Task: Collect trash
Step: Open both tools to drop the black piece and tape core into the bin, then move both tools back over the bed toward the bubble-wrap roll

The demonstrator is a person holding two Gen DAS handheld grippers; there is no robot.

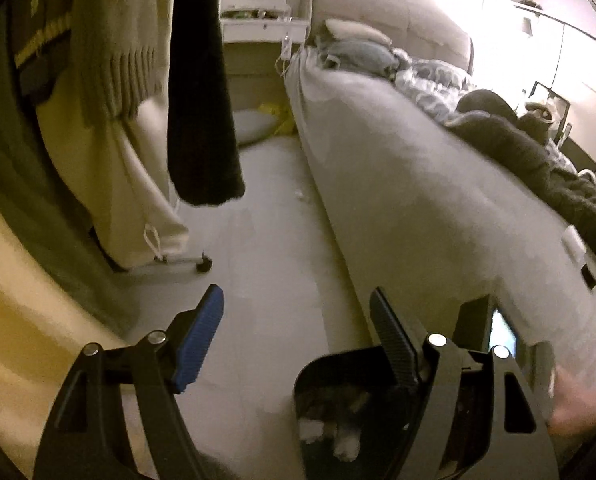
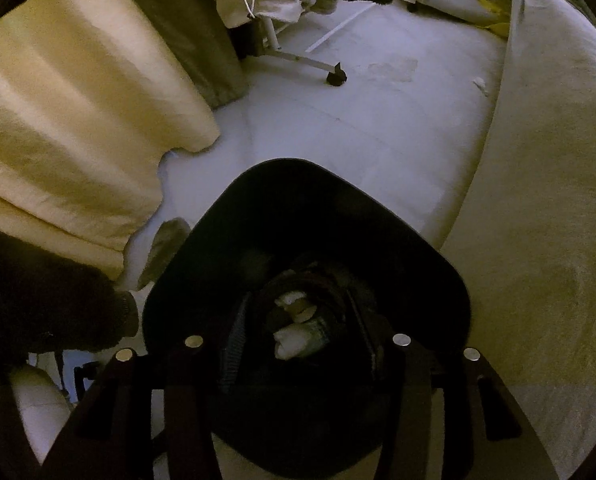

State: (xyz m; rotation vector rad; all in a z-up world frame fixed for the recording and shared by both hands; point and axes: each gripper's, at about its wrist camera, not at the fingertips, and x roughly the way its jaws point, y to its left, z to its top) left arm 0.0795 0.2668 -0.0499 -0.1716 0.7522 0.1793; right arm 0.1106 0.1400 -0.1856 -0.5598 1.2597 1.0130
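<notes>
Nearest you, your left gripper [image 1: 298,332] stands spread wide, one blue pad [image 1: 198,344] and one black, nothing between them. Just past its black finger sits the black plastic waste bin [image 1: 326,368], on the pale floor [image 1: 274,248] against the side of the grey-sheeted bed [image 1: 410,208].

Your right gripper [image 2: 302,344] hangs over that bin [image 2: 298,208], fingers dipped inside the rim, parted, gripping nothing you can make out. Only this view looks down the opening: several pale crumpled tissue wads [image 2: 294,342] lie at the bottom. Your dark sleeve [image 2: 50,292] fills the left edge.

Beyond, one small white scrap [image 1: 299,193] lies on the floor beside the bed; the right wrist view shows it too [image 2: 481,84]. To the left, a wheeled clothes rack foot [image 1: 203,266] and hanging garments, one cream knit [image 1: 118,40] and one black [image 1: 202,120], crowd the path.

Farthest, only the left view reaches two pillows [image 1: 358,46], a dark blanket [image 1: 538,160] and a white dressing table with an oval mirror [image 1: 258,20].
</notes>
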